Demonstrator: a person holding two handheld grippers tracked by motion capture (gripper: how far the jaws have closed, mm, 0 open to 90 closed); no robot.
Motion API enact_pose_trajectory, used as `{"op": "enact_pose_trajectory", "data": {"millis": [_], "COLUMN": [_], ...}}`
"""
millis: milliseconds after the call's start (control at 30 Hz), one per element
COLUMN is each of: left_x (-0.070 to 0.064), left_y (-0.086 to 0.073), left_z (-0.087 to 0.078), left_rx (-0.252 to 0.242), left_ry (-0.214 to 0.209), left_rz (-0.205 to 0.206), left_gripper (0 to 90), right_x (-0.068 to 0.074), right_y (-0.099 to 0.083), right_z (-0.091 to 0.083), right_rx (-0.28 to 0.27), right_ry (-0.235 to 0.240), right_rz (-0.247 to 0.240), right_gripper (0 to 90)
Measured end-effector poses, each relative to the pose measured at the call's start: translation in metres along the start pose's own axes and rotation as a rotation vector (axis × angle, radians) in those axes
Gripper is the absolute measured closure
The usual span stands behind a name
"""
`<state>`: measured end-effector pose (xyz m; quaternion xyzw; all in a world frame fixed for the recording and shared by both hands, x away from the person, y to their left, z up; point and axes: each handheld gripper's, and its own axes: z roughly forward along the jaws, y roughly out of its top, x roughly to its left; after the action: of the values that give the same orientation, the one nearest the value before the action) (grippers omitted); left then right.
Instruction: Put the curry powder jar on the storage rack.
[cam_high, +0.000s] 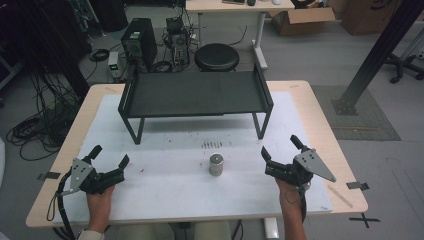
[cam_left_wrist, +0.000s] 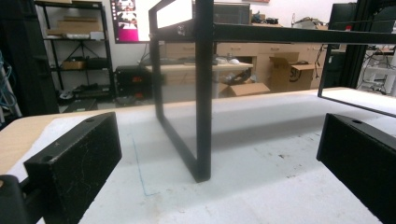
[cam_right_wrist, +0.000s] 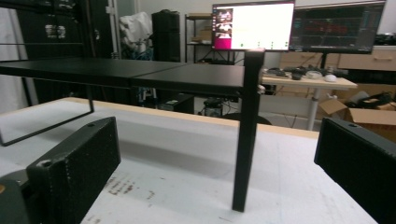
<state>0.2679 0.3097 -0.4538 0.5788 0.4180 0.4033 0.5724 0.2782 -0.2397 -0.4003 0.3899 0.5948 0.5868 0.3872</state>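
Two grippers idle, jaws spread wide, nothing held; left gripper (cam_high: 109, 156) and right gripper (cam_high: 281, 147) rest low on the table (cam_high: 310, 100); small metal can (cam_high: 216, 164) stands upright between them, nearer the right; black shelf (cam_high: 195, 93) just ahead of both. Looks like pre-grasp; next move likely calls for the right gripper swinging inward to straddle the can.

Counts: one small metal can (cam_high: 216, 164) at table centre; one black shelf rack (cam_high: 195, 93) at 12 o'clock of it; two grippers, left gripper (cam_high: 110, 155) at 9 o'clock, right gripper (cam_high: 281, 145) at 3 o'clock; one white mat (cam_high: 170, 185).
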Motion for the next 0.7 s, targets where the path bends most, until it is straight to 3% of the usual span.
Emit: {"op": "enact_pose_trajectory", "data": {"millis": [700], "left_x": [0.000], "left_y": [0.000], "left_z": [0.000], "left_rx": [0.000], "left_ry": [0.000], "left_rz": [-0.001], "left_gripper": [0.2], "right_x": [0.043], "right_y": [0.020], "right_z": [0.018], "right_rx": [0.042], "right_ry": [0.171], "right_rz": [-0.023], "right_gripper": [0.3]}}
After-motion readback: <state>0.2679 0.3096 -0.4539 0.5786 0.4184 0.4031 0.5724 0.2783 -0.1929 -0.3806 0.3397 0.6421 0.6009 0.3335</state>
